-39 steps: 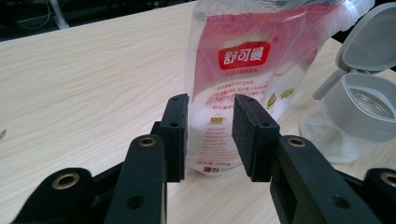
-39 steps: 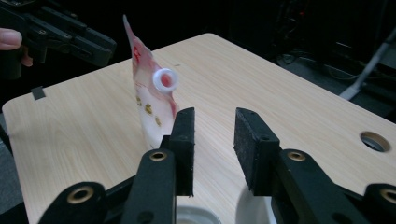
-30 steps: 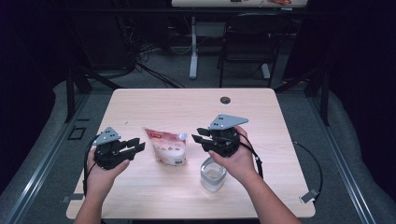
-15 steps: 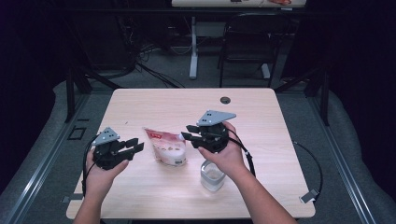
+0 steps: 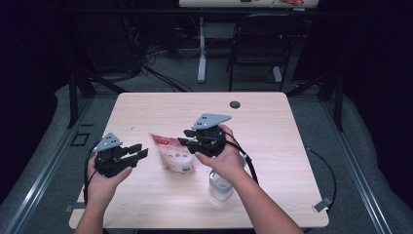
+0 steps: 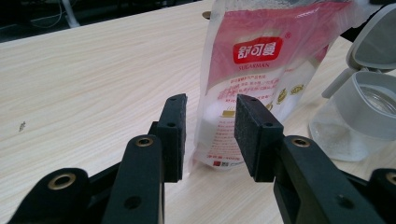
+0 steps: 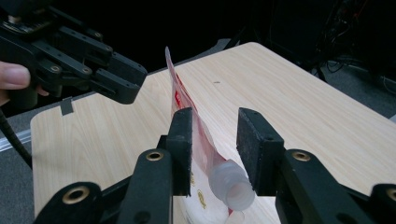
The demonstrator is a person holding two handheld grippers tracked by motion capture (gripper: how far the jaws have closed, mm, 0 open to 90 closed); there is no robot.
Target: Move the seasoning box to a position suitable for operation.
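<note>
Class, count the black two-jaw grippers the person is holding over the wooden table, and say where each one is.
2. The left black two-jaw gripper sits left of the red-and-white plastic pouch; the right black two-jaw gripper is at the pouch's top right, its jaws either side of the spout.

We see the table [image 5: 272,122] evenly lit from above while dark surrounds it toward twelve o'clock; both gripper views blur slightly up close.

Your right gripper [image 5: 187,138] is now left of where it was, at the pouch [image 5: 171,153] top; jaws just opening w/ spout between.
</note>
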